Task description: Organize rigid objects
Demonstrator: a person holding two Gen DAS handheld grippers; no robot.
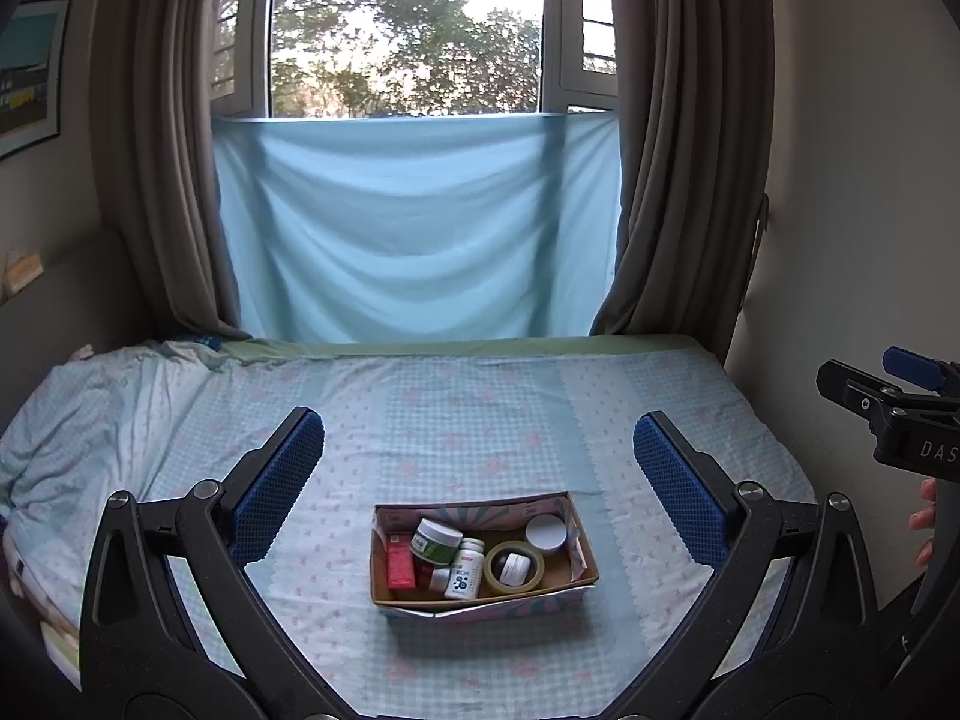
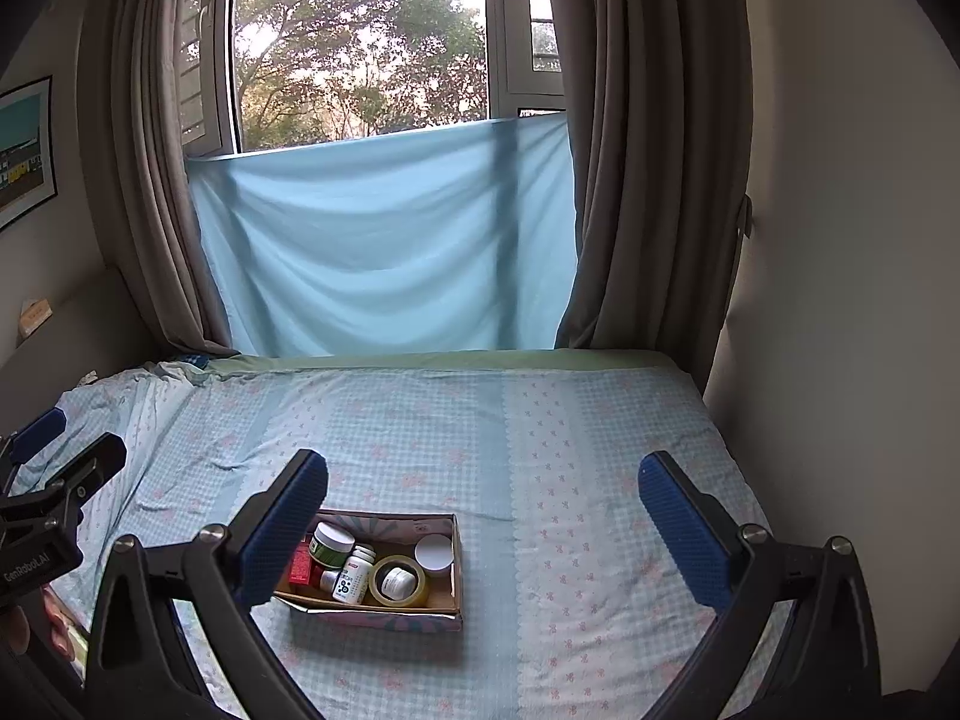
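Both grippers hang above the bed with jaws spread wide and nothing held: my left gripper (image 1: 480, 480) frames the cardboard box (image 1: 483, 600) dead centre, my right gripper (image 2: 483, 516) sits off to its right so the box shows under its left finger. Task items are all in the box already: green-label jar (image 1: 437, 539), white pill bottle (image 1: 466, 567), red carton (image 1: 400, 561), tape roll (image 1: 514, 567) with a small white jar (image 1: 513, 567) inside its ring, and a white-lidded jar (image 1: 546, 530) in the far right corner. Looks like either done or not started, can't tell which. Risks as I judge them: items are packed touching, so a wide jaw going for one would likely knock a neighbour; the bottle lies tilted and could roll; the box wall is thin and a finger catching it would drag the whole box. Bedsheet (image 1: 480, 420) is soft checked fabric, rumpled at left, so anything set upright on it may tip. Room: window (image 2: 360, 42) behind, blue cloth (image 2: 384, 240) hung across its lower part, brown curtains (image 2: 654, 150) either side, plain wall on the right.
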